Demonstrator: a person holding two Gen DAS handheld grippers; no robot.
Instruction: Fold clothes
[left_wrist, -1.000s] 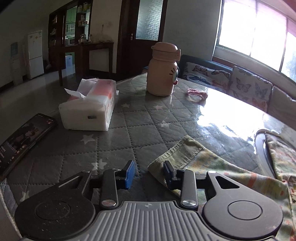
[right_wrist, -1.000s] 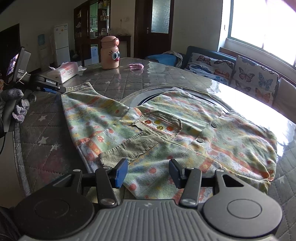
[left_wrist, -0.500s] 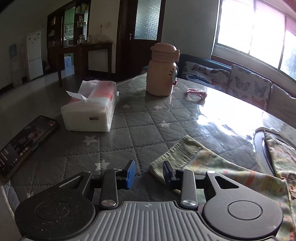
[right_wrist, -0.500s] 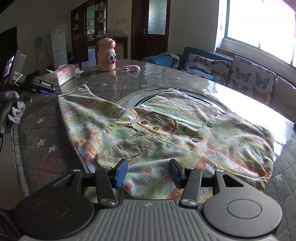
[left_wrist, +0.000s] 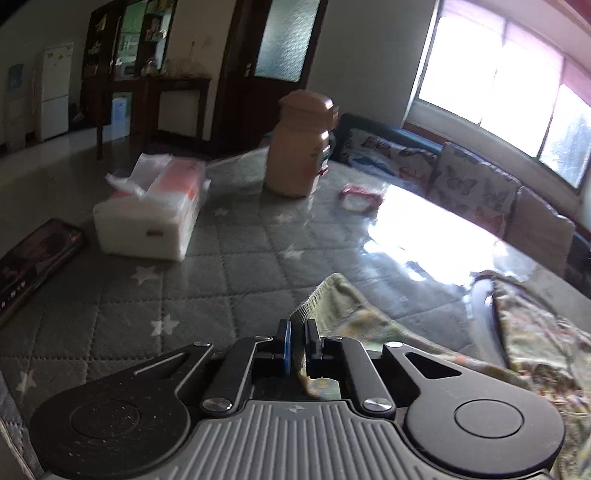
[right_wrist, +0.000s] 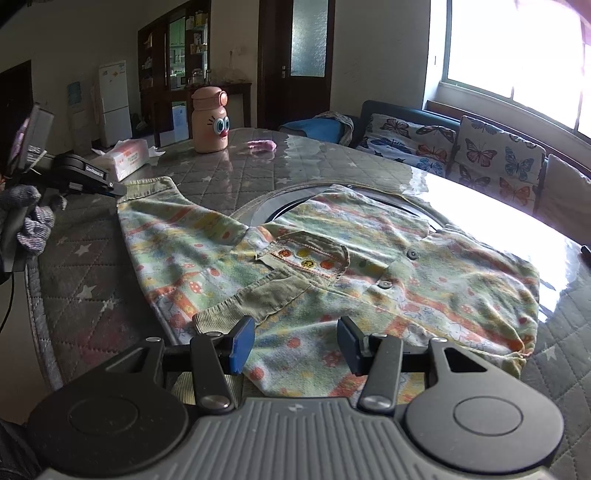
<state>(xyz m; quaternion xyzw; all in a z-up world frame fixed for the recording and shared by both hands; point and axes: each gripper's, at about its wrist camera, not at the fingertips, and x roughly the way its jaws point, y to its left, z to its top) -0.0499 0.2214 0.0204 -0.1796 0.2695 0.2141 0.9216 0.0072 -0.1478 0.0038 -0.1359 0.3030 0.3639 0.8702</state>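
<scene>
Left gripper (left_wrist: 297, 341): clenched on the ribbed cuff (left_wrist: 314, 306) of the shirt's sleeve, lower centre of the left wrist view; cloth shows between the pads.
Right gripper (right_wrist: 293, 341): released, jaws standing apart, low over the shirt's near hem at the bottom of the right wrist view; whether the pads touch cloth cannot be told.
Shirt (right_wrist: 332, 266): spread flat, front up, across the middle of the right wrist view; sleeve runs out to upper left, where the left gripper pinches its end.
Table (left_wrist: 236, 266): quilted star cover under a glossy sheet; expect the cloth to slide easily.
Step in hand: sleeve fold, judged just starting.
Method: lift the cuff only enough to clear the table, carry it toward the shirt's body, lay it flat across the chest. Keep the hem pinned or steady with the right gripper so the body does not drag.
Risk: thin pinch may slip from the ribbing.
Far objects: tissue pack (left_wrist: 147, 221), bottle (left_wrist: 301, 144), phone (left_wrist: 33, 262); well apart from the sleeve path.
</scene>
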